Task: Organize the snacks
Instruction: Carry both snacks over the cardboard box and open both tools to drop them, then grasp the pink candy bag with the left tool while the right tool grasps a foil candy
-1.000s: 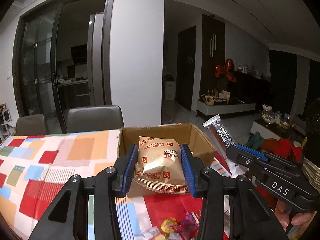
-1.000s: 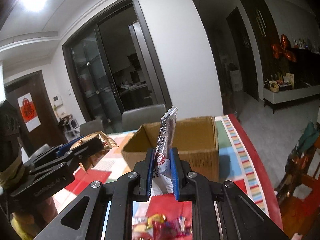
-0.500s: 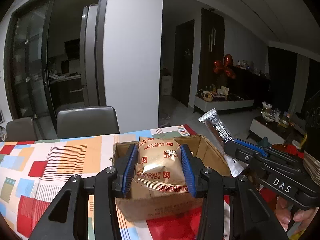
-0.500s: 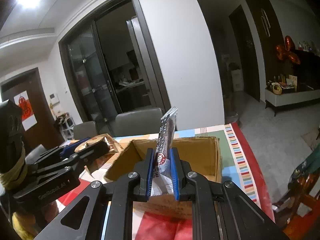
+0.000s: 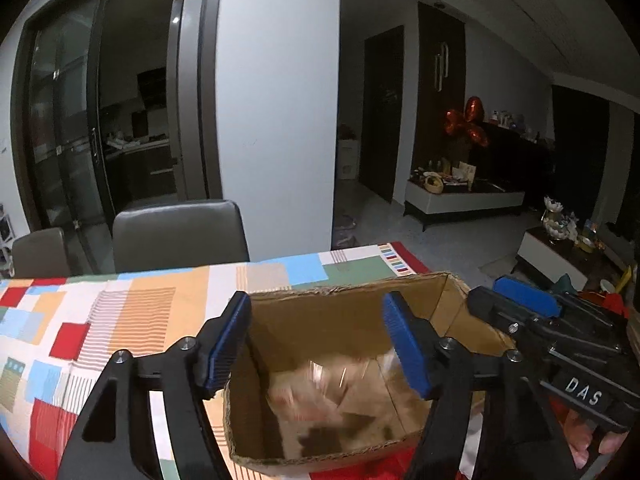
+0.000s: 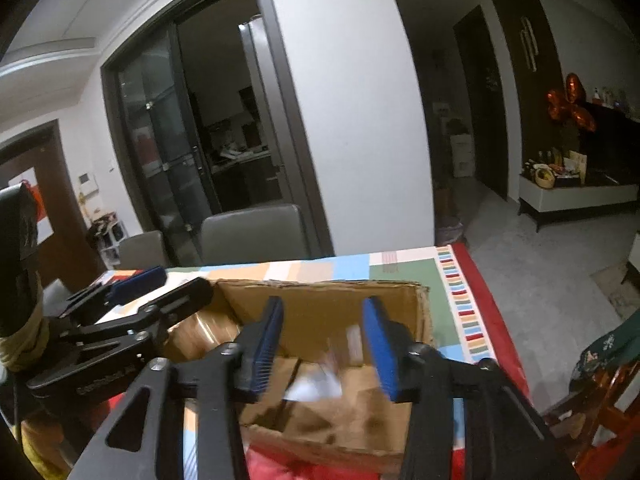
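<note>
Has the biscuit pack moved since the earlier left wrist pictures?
Yes. The biscuit pack has left the just-opened left gripper and dropped, blurred, inside the cardboard box.

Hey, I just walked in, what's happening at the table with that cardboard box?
A person is sorting snacks into the cardboard box on the patchwork tablecloth, with a handheld gripper in each hand. Both grippers are poised over the box, and their jaws have just been opening. The left gripper stands open with a blurred tan packet below it inside the box. The right gripper is open too, with a blurred white wrapper below it in the box. Neither holds anything.
</note>
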A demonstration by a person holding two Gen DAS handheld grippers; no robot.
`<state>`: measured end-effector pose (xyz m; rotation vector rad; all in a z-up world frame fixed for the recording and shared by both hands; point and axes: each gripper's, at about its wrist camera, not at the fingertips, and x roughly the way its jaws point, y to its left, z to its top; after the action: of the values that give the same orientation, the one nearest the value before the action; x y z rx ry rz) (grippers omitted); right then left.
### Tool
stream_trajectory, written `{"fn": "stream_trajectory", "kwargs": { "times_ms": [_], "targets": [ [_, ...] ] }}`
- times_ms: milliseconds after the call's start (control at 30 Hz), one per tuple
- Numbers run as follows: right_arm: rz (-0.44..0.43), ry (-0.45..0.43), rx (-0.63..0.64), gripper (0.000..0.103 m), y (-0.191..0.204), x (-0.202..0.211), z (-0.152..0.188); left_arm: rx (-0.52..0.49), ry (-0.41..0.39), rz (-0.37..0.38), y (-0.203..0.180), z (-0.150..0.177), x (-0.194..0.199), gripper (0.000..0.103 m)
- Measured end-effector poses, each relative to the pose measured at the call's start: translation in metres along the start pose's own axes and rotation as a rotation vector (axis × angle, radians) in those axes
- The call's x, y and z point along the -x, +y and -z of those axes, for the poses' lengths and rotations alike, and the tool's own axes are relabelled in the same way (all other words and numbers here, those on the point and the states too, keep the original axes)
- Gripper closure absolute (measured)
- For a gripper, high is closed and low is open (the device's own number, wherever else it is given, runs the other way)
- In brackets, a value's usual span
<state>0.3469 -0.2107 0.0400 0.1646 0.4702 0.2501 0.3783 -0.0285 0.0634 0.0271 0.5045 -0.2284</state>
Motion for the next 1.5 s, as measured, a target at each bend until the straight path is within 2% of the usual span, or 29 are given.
{"fn": "stream_trajectory", "kwargs": {
  "times_ms": [133,200,333,533,733,1100,1333,1500],
  "targets": [
    [0.006,0.014,0.001,0.058,-0.003,0.012,0.004,-0.017,-0.024,-0.022,-0.001,0.009,0.022,0.024],
    [0.002,0.015,0.01,0.053,-0.001,0.021,0.006,-0.027,-0.037,-0.031,-0.005,0.011,0.034,0.022],
    [-0.014,0.004,0.033,0.052,0.002,0.044,0.015,-0.04,-0.068,-0.022,-0.012,0.019,0.066,0.019],
    [-0.029,-0.002,0.047,0.049,0.006,0.078,0.032,-0.096,-0.116,-0.01,-0.029,0.034,0.112,0.018],
    [-0.022,0.003,0.07,0.049,0.011,0.108,0.054,-0.152,-0.118,0.009,-0.041,0.053,0.138,0.018],
    [-0.015,0.101,0.094,0.049,0.004,0.125,0.096,-0.27,-0.01,0.078,-0.064,0.105,0.14,0.018],
    [-0.027,0.22,0.112,0.049,-0.001,0.114,0.128,-0.327,0.078,0.136,-0.074,0.129,0.126,0.019],
    [-0.034,0.311,0.136,0.049,-0.006,0.1,0.146,-0.362,0.174,0.188,-0.079,0.146,0.106,0.023]
  ]
}}
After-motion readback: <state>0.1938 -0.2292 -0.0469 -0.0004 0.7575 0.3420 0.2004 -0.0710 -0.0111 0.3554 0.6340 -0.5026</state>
